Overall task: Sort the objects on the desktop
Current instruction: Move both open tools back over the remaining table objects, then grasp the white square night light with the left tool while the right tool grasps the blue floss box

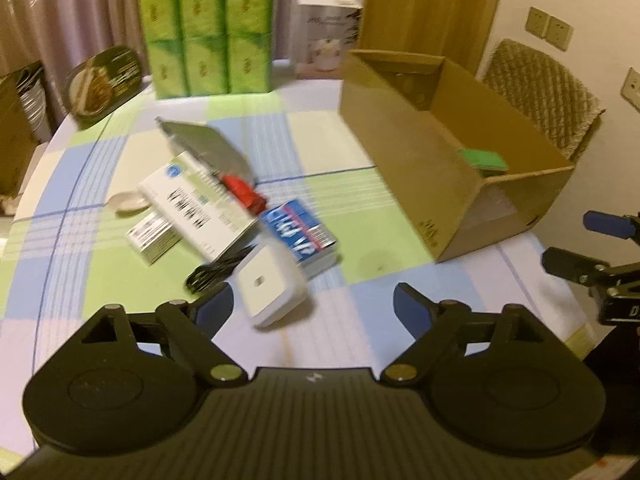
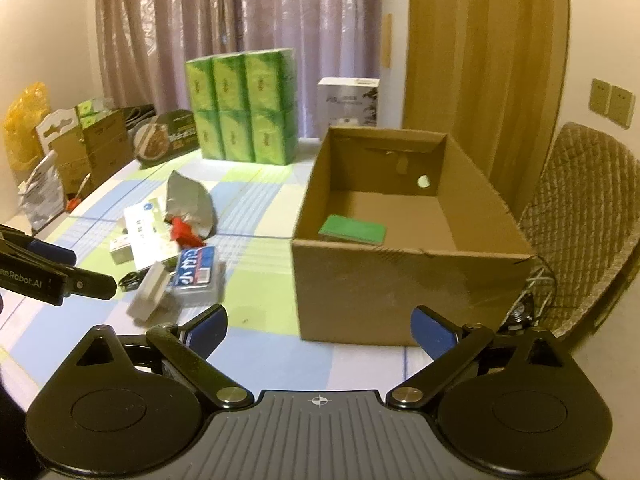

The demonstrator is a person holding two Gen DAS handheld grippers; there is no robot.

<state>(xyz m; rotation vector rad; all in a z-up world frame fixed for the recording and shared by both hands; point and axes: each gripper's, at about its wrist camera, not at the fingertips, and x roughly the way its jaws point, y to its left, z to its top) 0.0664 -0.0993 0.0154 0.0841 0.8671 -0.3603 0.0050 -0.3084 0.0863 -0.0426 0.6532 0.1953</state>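
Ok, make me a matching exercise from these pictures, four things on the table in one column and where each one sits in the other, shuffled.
Things:
1. green pad
2. white square device
3. green tissue packs
4. red object

Places:
A. far edge of the table
B. inside the cardboard box
C. nearest the left tool
D. against the silver pouch

Pairs: 1-B, 2-C, 3-A, 4-D

an open brown cardboard box (image 2: 400, 280) stands on the right of the table, a flat green pad (image 2: 354, 230) lying on its floor by the near wall. left of it lies a loose cluster: a white square device (image 1: 270, 284), a blue-labelled pack (image 1: 300, 236), a red item (image 1: 244, 192), a silver pouch (image 1: 204, 144), white cartons (image 1: 192, 208) and a black cable (image 1: 216, 270)
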